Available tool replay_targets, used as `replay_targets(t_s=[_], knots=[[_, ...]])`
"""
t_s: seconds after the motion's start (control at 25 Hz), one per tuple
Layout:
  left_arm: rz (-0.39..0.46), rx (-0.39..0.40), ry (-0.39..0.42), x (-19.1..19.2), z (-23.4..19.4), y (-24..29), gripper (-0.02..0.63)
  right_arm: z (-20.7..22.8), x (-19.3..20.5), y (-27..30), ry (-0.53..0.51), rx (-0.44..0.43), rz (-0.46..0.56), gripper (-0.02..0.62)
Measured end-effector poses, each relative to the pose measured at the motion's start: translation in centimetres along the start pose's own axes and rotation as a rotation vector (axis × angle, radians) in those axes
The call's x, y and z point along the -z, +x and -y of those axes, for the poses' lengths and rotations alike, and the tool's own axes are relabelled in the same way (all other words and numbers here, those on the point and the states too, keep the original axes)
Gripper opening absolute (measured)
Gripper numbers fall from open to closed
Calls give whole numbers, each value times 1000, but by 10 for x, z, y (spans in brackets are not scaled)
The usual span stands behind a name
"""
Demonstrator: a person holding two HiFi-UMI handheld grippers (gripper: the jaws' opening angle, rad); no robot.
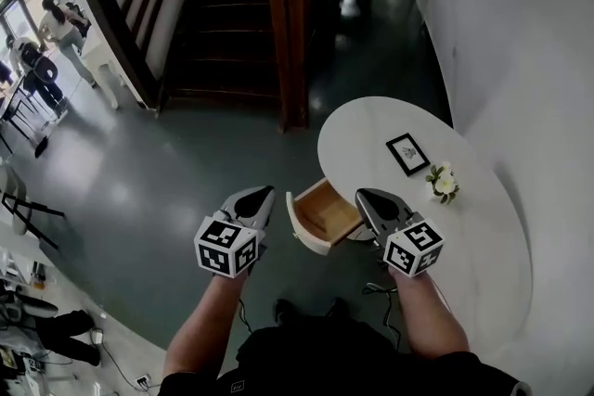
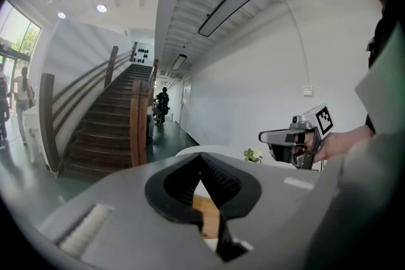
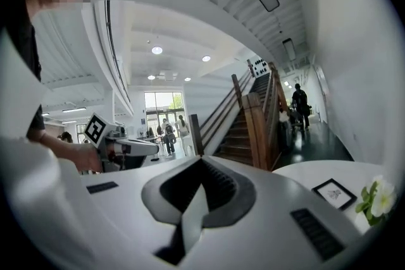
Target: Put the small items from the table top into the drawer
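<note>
A white oval table [image 1: 483,236] stands against the wall at the right. Its small drawer [image 1: 320,210] is pulled out toward me, and the wooden inside shows nothing in it. On the table top lie a small black picture frame [image 1: 407,153] and a little bunch of white flowers [image 1: 444,183]. My left gripper [image 1: 266,192] hovers just left of the drawer, shut and holding nothing. The right gripper [image 1: 362,196] hangs at the drawer's right corner, above the table's edge, also shut and holding nothing. The right gripper view shows the frame [image 3: 333,191] and flowers [image 3: 376,199] low at the right.
A dark wooden staircase [image 1: 232,14] with a newel post [image 1: 292,42] rises behind the table. Glossy grey floor spreads to the left. A white wall [image 1: 529,32] runs along the right. People stand far off at the upper left near a white table [image 1: 102,60].
</note>
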State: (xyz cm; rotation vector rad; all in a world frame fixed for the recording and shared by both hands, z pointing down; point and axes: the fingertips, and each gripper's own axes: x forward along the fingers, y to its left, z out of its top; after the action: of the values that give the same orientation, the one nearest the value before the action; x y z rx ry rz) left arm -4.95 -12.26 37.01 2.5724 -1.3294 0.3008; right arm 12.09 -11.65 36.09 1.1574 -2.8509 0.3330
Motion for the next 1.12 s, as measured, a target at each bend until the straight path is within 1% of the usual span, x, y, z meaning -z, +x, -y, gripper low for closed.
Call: replay_targets(t_s=[0.16, 0.32, 0.52, 0.84, 1.12], knots=[[35, -20, -3, -13, -18, -1, 11, -5, -18, -1, -26, 14, 25, 11], [60, -59, -25, -14, -28, -5, 11, -8, -26, -1, -56, 21, 37, 11], [37, -68, -40, 1, -27, -3, 11, -4, -21, 0, -47, 15, 40, 11], [31, -76, -46, 1, -30, -1, 11, -1, -23, 4, -28, 4, 50, 11], [19, -77, -57, 9, -23, -2, 11, -5, -18, -2, -21, -10, 45, 11]])
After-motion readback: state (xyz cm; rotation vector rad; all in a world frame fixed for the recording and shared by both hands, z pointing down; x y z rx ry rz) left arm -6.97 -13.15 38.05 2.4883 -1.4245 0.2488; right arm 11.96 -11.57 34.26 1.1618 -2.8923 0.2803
